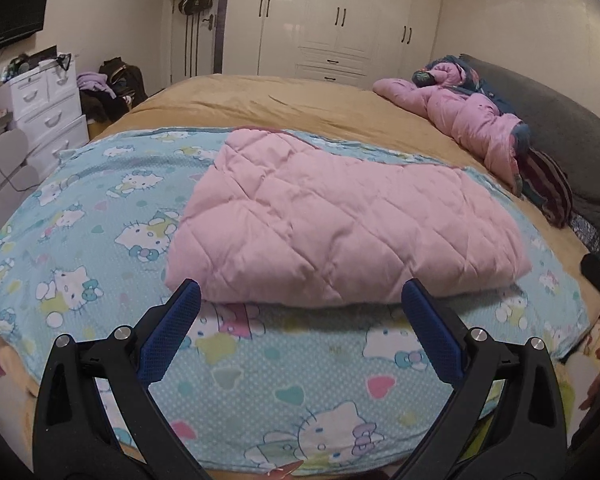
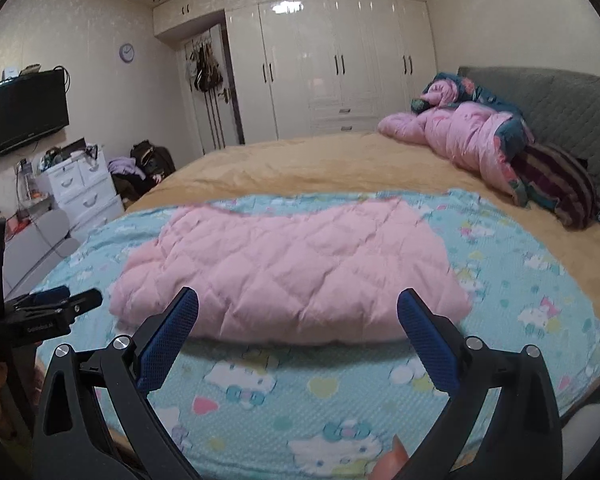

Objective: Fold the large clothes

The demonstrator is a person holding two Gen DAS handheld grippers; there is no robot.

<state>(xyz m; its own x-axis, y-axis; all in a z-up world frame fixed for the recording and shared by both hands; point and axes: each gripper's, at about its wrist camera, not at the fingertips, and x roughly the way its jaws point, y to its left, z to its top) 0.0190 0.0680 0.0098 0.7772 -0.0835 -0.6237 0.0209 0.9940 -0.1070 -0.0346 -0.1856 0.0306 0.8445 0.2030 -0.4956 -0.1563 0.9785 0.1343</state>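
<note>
A pink quilted garment (image 1: pixel 340 224) (image 2: pixel 292 268) lies folded into a thick flat bundle on a blue cartoon-cat sheet (image 1: pixel 100 208) (image 2: pixel 292 400) spread over the bed. My left gripper (image 1: pixel 302 294) hovers open just in front of the bundle's near edge, its blue pads wide apart and empty. My right gripper (image 2: pixel 298 304) is open too, above the same near edge, nothing between its pads. The left gripper also shows at the left rim of the right wrist view (image 2: pixel 60 300).
A tan bed cover (image 1: pixel 260 100) lies under the sheet. Crumpled pink and dark bedding (image 1: pixel 472 120) (image 2: pixel 484 140) is heaped by the grey headboard (image 2: pixel 548 96). White drawers (image 1: pixel 48 116), a wall TV (image 2: pixel 24 112) and white wardrobes (image 2: pixel 340 64) stand around the bed.
</note>
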